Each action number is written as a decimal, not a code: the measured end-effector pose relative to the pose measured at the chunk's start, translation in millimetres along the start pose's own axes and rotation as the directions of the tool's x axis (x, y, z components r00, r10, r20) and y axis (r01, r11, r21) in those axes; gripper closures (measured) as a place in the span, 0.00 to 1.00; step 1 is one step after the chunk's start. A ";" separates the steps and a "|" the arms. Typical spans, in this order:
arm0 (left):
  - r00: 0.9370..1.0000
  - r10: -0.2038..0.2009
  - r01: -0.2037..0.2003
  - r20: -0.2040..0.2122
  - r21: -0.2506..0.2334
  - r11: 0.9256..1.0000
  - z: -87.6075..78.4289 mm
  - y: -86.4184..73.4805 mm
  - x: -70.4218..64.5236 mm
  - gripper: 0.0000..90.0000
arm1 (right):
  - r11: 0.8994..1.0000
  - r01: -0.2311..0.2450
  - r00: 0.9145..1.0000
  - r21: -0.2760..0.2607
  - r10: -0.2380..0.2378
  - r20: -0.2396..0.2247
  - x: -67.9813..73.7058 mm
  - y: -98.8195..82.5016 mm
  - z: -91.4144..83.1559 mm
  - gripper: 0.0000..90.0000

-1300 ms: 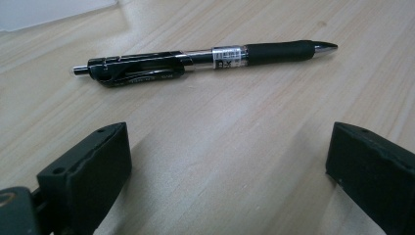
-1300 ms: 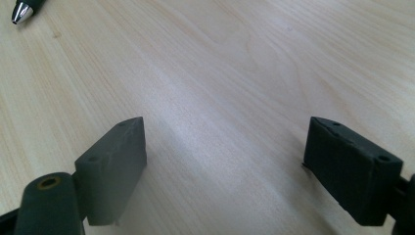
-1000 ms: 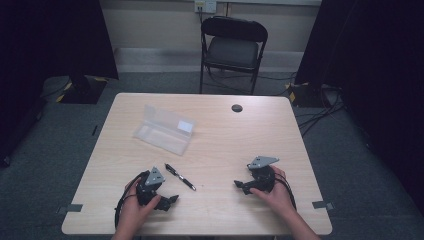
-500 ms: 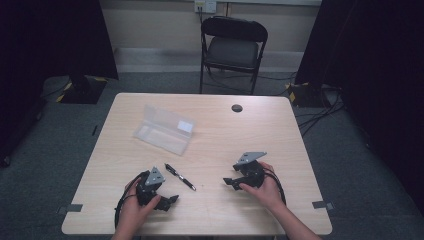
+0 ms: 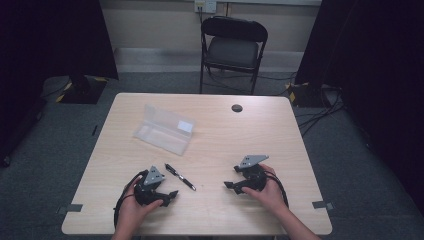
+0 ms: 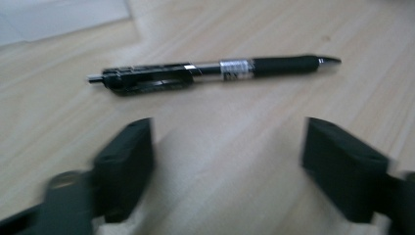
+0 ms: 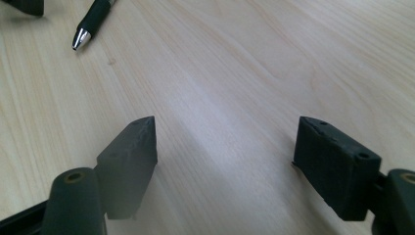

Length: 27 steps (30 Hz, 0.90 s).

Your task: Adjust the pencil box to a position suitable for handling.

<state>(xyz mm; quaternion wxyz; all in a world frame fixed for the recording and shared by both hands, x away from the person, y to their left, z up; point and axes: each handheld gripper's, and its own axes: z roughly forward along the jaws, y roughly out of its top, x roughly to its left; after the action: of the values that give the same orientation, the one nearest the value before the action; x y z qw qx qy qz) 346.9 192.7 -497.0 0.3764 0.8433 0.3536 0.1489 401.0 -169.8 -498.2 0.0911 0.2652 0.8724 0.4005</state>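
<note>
pen [image 5: 180,176] flat on table [image 5: 280,130], near side of clear case [image 5: 164,129] | my l gripper [image 5: 170,195] just beside pen, jaws apart, just been closing, nothing between | my r gripper [image 5: 229,185] farther off the pen's tip side, jaws wide, just been opening, nothing between

A black pen [image 5: 180,177] lies aslant on the desk [image 5: 220,135] near its near edge, between the two grippers. The left gripper [image 5: 171,196] rests just beside the pen toward the near left corner, jaws apart and just closing, nothing between them. The right gripper [image 5: 228,185] sits toward the near right corner, jaws apart and just opening, pointing at the pen. A clear plastic case [image 5: 163,129] lies toward the far left edge
</note>
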 end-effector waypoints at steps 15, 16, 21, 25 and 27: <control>0.998 -0.023 0.021 -0.055 -0.030 0.999 25.5 55.6 26.3 0.49 | 0.999 0.034 0.998 0.003 -0.034 0.043 1.7 -4.2 -1.7 0.25; 0.998 -0.030 0.028 -0.051 -0.040 0.999 29.7 58.8 27.3 0.50 | 0.999 0.033 0.999 0.003 -0.034 0.042 1.5 -4.2 -1.7 0.25; 0.998 -0.041 0.038 -0.056 -0.051 0.998 44.7 72.3 36.0 0.53 | 0.999 0.033 0.999 0.002 -0.033 0.042 1.5 -4.3 -1.7 0.25; 0.996 -0.040 0.039 -0.075 -0.023 0.999 52.9 79.6 39.6 0.55 | 1.000 0.031 0.999 0.001 -0.031 0.041 1.1 -4.3 -1.8 0.25; 0.996 -0.041 0.040 -0.079 -0.019 0.999 53.8 80.6 40.5 0.56 | 1.000 0.031 0.999 0.001 -0.031 0.041 1.2 -4.3 -1.8 0.25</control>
<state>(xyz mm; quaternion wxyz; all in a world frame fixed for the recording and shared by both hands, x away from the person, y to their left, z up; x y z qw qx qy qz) 442.4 155.3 -474.1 0.3721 0.8262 0.3839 0.1778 397.7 -172.7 -500.1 0.1148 0.2599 0.8744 0.3933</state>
